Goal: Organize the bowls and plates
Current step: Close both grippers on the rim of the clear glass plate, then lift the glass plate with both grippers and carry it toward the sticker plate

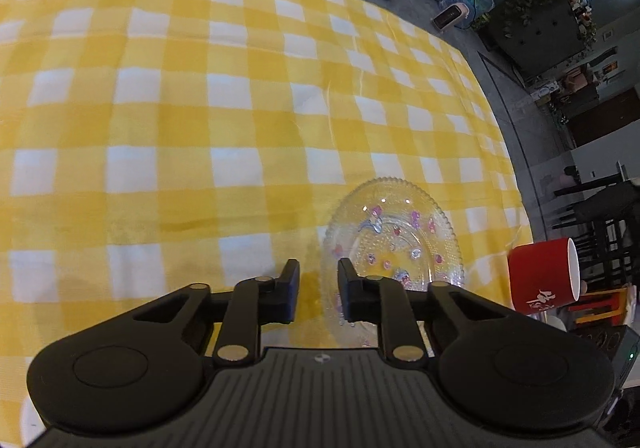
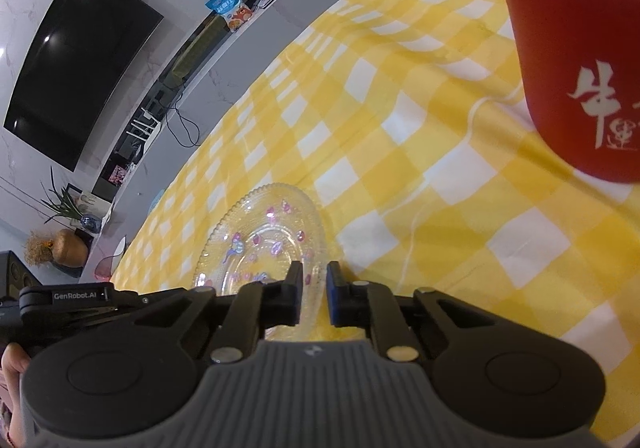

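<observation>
One clear glass plate (image 2: pixel 262 236) with a beaded rim and pink-purple floral print lies flat on the yellow-and-white checked surface (image 2: pixel 400 151). One red cylindrical cup (image 2: pixel 576 59) stands upright well beside the plate. The right gripper (image 2: pixel 313 298) is clamped on the plate's near rim. The left gripper (image 1: pixel 319 294) is narrowly parted at the rim, gripping nothing.

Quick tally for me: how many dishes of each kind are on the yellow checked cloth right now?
Clear glass plate, with pink and blue pattern: 1
Red cup, white inside, white lettering: 1
Total: 2
No bowl shows in either wrist view.
</observation>
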{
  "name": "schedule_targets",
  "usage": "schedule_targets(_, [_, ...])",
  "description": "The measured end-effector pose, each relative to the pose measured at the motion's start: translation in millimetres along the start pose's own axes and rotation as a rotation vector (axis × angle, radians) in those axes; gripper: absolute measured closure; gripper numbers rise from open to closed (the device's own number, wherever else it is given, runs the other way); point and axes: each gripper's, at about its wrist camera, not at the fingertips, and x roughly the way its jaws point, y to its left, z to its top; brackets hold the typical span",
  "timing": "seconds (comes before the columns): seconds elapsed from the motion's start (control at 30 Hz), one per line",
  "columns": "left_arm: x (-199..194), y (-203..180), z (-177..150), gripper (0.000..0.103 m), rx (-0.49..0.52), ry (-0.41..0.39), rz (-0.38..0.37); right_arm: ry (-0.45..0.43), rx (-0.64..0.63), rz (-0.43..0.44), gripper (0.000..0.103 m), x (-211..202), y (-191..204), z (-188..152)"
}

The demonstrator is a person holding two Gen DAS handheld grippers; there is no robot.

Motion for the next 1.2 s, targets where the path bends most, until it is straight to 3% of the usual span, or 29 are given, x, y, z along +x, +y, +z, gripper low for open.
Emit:
schedule_targets(0.13, [5.5, -2.9, -1.0, 0.092, -0.015, 0.012, -0.003, -0.001, 0.006, 0.0, 0.097, 0.5, -1.4, -0.2])
schedule_targets(0.83, [-19.7, -22.9, -16.6, 0.093, 0.02, 0.021, 0.025, 0.022, 0.029, -0.009, 0.097, -28.0, 6.3, -4.4])
schedule_targets(1.2, [-26.1, -38.9, -40.8, 0.093, 0.027, 0.069, -0.024, 0.034, 0.082, -0.025, 0.097, -75.6, 2.1, -22.1])
